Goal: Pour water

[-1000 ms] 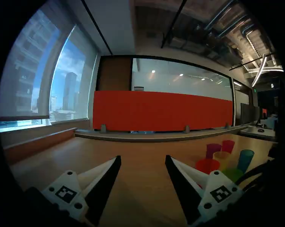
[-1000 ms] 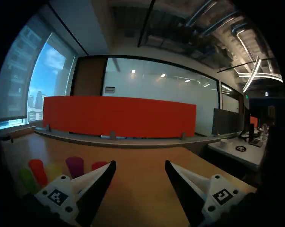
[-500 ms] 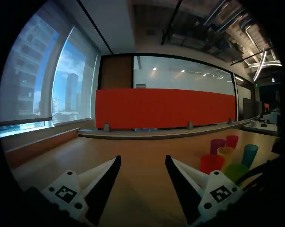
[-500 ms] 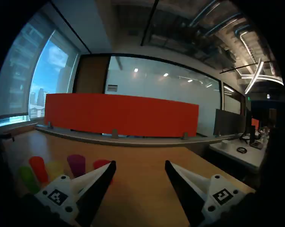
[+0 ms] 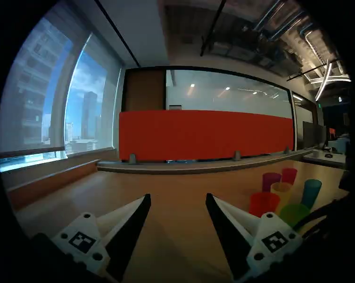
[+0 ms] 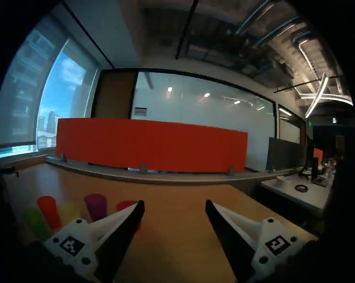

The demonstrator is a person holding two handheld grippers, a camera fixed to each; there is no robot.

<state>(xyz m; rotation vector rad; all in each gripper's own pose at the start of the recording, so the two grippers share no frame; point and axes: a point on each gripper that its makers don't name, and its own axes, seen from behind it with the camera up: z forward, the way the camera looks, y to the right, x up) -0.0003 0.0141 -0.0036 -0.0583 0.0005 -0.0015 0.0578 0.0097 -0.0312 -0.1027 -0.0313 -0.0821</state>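
Observation:
Several coloured plastic cups stand together on the wooden table. In the left gripper view they sit at the right: a red cup (image 5: 263,203), a yellow cup (image 5: 281,192), a purple cup (image 5: 270,180), a teal cup (image 5: 311,192) and a green cup (image 5: 294,212). My left gripper (image 5: 177,207) is open above bare table, left of the cups. In the right gripper view the cups are at the lower left: a red-orange cup (image 6: 48,210), a purple cup (image 6: 96,205), a green cup (image 6: 36,221). My right gripper (image 6: 173,212) is open, to the right of them, holding nothing.
The wooden table (image 5: 177,188) runs back to a red divider panel (image 5: 205,134). Large windows (image 5: 50,108) stand on the left. A neighbouring desk (image 6: 295,186) with small items lies at the right in the right gripper view.
Both views rose and tilted slightly over the second; the cups sit a little lower and nearer in each view. The fingers of both grippers kept the same spread.

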